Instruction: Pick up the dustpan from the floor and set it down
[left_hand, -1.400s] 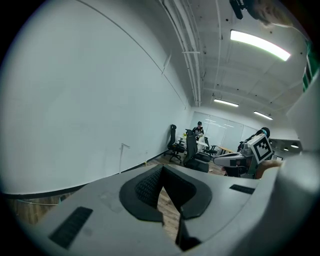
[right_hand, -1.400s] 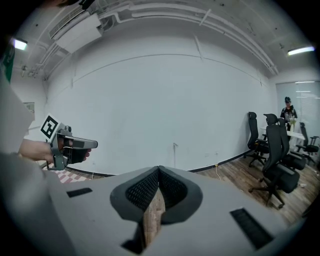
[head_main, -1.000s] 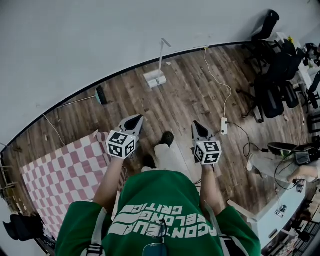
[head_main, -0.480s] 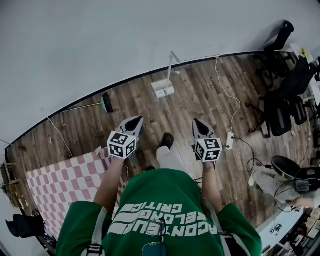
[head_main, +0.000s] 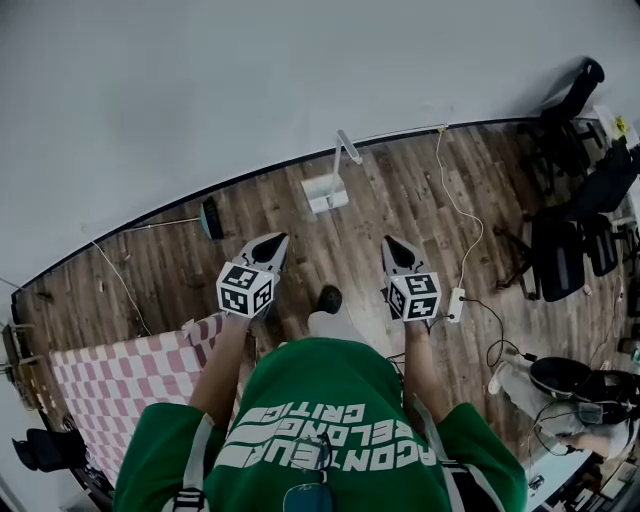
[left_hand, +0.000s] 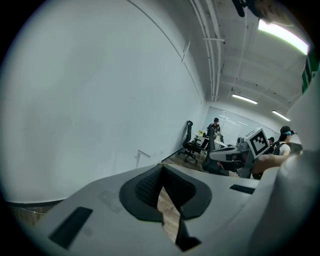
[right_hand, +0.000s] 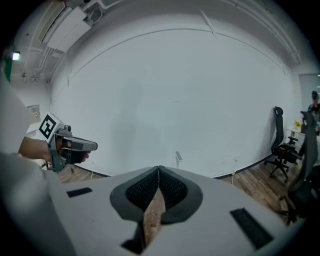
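While both grippers hang empty over the floor (head_main: 400, 205), nothing is grasped yet. Approach phase, by my read.

Left to right, head view:
- Checkered mat (head_main: 120, 370) at the floor's near-left corner. Not in play.
- Dark brush head (head_main: 211, 217) at the floor's far edge, against the wall (head_main: 300, 70), with its thin shaft running left along the wall foot.
- Left gripper (head_main: 271, 244): jaws together, tips meeting, nothing between them. Only floorboards show behind the pads in the left gripper view.
- Dustpan (head_main: 326, 193): white, on the floor at its far edge. Touching the wall foot or just off it, can't tell which. It lies ahead of both grippers, between their two lines and well apart from either. The pan sits flat and the long handle (head_main: 346, 150) rises from it, tilted right. So the long axis is closer to upright than along the floor.
- Right gripper (head_main: 394, 249): jaws together too, empty.
- Power strip (head_main: 457, 304) with a white cable on the floor just beside the right gripper.
- Office chairs (head_main: 570, 240) toward the floor's right edge.

The right gripper view has the handle (right_hand: 178, 157) just right of its jaw line. The left gripper view has it (left_hand: 143, 154) a bit left of its own.

Reach looks about even, left maybe a shade nearer, but I wouldn't bet on it. My guess at the next move: go forward and down, open one gripper, take the handle across its axis.
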